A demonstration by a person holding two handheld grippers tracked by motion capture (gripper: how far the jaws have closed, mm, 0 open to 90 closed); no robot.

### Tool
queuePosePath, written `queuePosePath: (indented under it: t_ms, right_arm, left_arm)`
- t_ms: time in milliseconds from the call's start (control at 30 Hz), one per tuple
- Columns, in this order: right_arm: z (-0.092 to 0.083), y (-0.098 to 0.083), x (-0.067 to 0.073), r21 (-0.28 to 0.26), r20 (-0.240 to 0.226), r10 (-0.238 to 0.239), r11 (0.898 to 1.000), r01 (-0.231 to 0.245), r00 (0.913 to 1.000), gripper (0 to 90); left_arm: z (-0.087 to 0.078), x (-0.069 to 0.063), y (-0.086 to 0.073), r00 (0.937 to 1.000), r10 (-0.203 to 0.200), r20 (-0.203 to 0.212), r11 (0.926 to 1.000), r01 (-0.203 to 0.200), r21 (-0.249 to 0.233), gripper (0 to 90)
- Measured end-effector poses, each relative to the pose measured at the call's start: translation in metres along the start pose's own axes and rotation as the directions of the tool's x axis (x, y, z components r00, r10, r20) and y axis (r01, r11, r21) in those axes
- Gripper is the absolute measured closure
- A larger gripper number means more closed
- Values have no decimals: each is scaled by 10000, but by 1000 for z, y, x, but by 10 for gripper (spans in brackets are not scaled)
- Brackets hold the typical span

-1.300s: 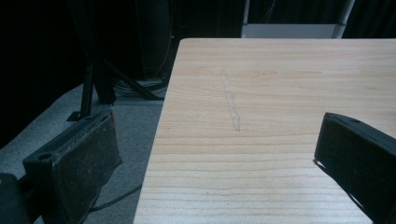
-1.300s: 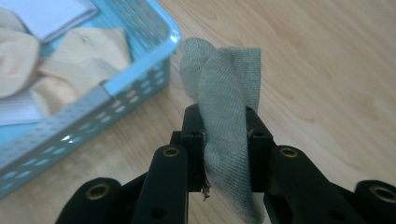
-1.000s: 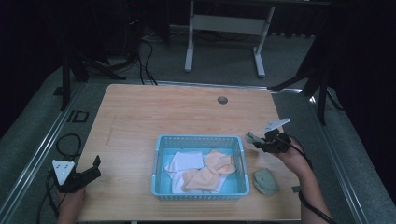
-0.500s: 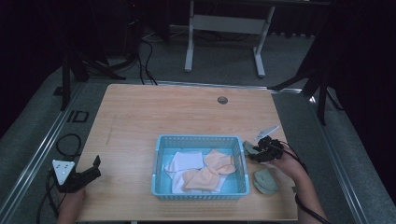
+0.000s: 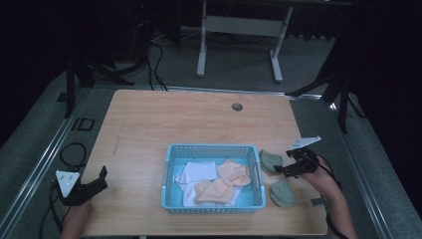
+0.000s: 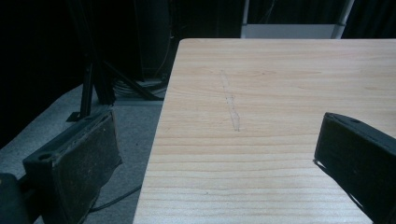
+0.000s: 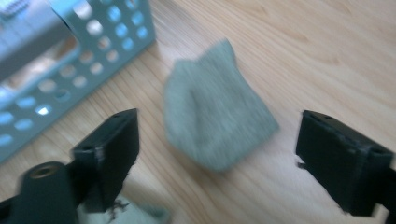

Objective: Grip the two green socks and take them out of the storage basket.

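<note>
Task read: none stated; judged from the layout, folded cloths are being sorted around the blue basket [image 5: 214, 149], direction of transfer unclear.
Basket contents: white cloth [image 5: 197, 172] at centre-left of the basket, orange cloths [image 5: 224, 183] at centre-right; all lie inside the walls.
Outside the basket: two grey-green cloths on the table [image 5: 149, 124], right of the basket; the upper cloth [image 5: 271, 160] lies just beside the basket's right wall, the lower cloth [image 5: 282, 193] below it, lower right of the high view.
Right gripper [image 5: 293, 167]: jaws wide, holding nothing; in the right gripper view the upper cloth [image 7: 215, 126] lies flat between and beyond the jaws, blurred.
Left gripper [image 5: 92, 188]: lower left of the high view, at the table edge; jaws wide, empty, bare wood ahead.
Progress: judged partial; the grey-green pair lies loose.
Change from earlier frames: one grey-green cloth lay on the table; now two. The right gripper has dropped lower and opened. Left gripper unmoved.
</note>
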State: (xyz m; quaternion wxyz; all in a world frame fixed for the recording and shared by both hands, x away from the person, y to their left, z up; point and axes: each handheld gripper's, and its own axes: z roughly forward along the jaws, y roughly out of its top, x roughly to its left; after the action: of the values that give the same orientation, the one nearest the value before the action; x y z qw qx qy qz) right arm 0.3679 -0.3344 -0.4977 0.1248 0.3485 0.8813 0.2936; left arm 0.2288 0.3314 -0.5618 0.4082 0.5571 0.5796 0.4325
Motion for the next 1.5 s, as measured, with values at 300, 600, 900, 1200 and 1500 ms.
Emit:
queuePosePath:
  t_ms: [300, 600, 900, 1200, 1500]
  right_arm:
    - [-2, -46, -15, -1430, 440, 1711, 9762, -1633, 9843, 132]
    - [-7, -81, -14, -2824, 1123, 2906, 9262, -2498, 9502, 132]
    - [-16, -106, 0, -3764, 1892, 3547, 8874, -2660, 9157, 132]
    - [-30, -128, 7, -5170, 2285, 4800, 7970, -3122, 8470, 133]
    - [-34, -135, 13, -5628, 2938, 5124, 7751, -2873, 8069, 135]
  left_arm:
    - [0, 0, 0, 10000, 24, -10, 10000, -24, -9, 5]
    - [0, 0, 0, 10000, 17, 3, 10000, -17, -36, 5]
    - [0, 0, 0, 10000, 13, -7, 10000, -13, -46, 5]
    - [0, 0, 0, 10000, 29, -2, 10000, -29, -52, 5]
    - [0, -1, 0, 10000, 74, 9, 10000, -74, -33, 5]
